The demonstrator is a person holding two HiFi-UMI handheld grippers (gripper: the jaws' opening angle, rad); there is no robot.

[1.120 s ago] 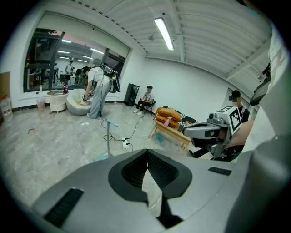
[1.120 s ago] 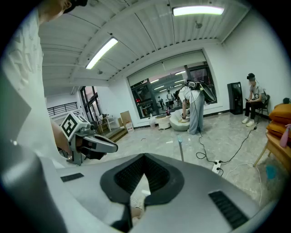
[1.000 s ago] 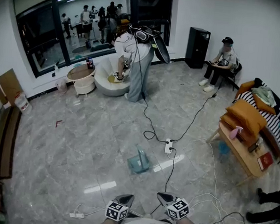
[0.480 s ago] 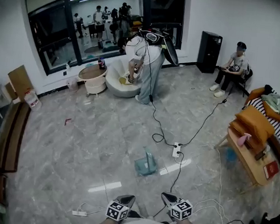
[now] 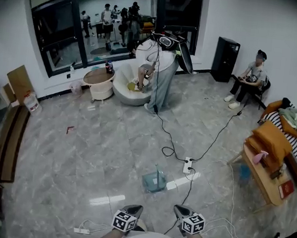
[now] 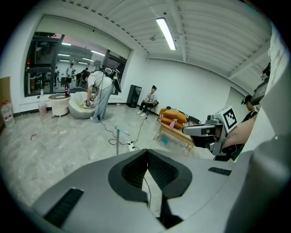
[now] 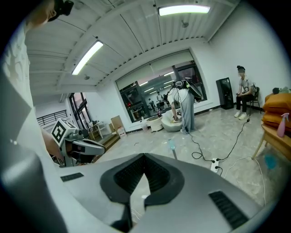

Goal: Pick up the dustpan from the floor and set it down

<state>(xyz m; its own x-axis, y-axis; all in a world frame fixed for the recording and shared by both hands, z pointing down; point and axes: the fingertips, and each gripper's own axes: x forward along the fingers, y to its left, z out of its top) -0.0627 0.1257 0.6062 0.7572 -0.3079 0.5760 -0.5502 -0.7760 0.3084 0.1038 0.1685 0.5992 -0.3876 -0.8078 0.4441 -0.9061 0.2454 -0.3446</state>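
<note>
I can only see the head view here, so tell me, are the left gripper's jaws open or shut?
Observer: Shut. The left gripper view shows the left gripper with its jaws together and nothing between them.
Operator: And the right one?
Observer: The right gripper is also shut and empty in its own view.
Operator: Is the dustpan's handle standing up?
Observer: Yes. Seen from the side in the left gripper view, the dustpan has its handle upright.

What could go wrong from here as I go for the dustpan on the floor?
1. A black cable runs from the power strip across the floor beside the dustpan; a foot or gripper might snag it.
2. The left gripper and right gripper both have jaws together, so they would likely knock the thin upright handle unless opened first.
</note>
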